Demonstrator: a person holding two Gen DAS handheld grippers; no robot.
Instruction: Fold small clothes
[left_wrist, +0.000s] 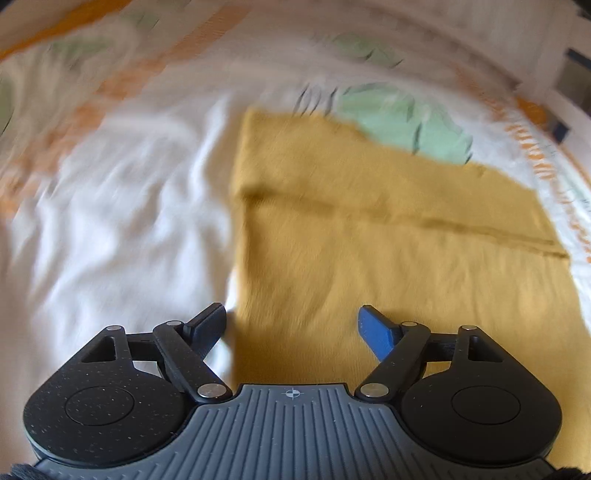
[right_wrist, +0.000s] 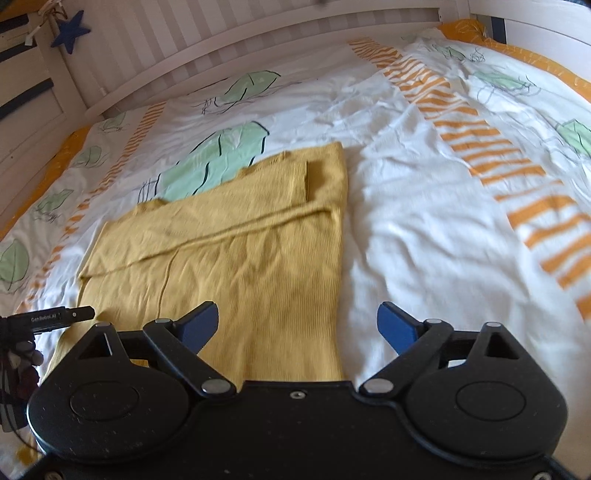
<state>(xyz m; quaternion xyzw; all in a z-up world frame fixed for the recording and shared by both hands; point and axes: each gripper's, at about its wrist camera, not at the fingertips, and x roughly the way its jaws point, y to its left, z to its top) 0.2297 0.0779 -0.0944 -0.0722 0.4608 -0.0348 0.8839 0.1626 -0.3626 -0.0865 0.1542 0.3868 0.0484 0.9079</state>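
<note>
Where leaf-printed bedding (right_wrist: 406, 192) meets a slatted headboard (right_wrist: 229, 44), mustard garment (right_wrist: 251, 258) flat, both claws apart, empty.

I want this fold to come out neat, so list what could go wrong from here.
1. Both hand-held grippers, left and right, are open and hold nothing; a pinch at the mustard-yellow garment could catch only the top layer, since a sleeve already lies folded across it.
2. The printed duvet underneath is soft and wrinkled, so a low grasp might grab it too.
3. The left wrist view is motion-blurred; a fast approach may miss the edge.
</note>
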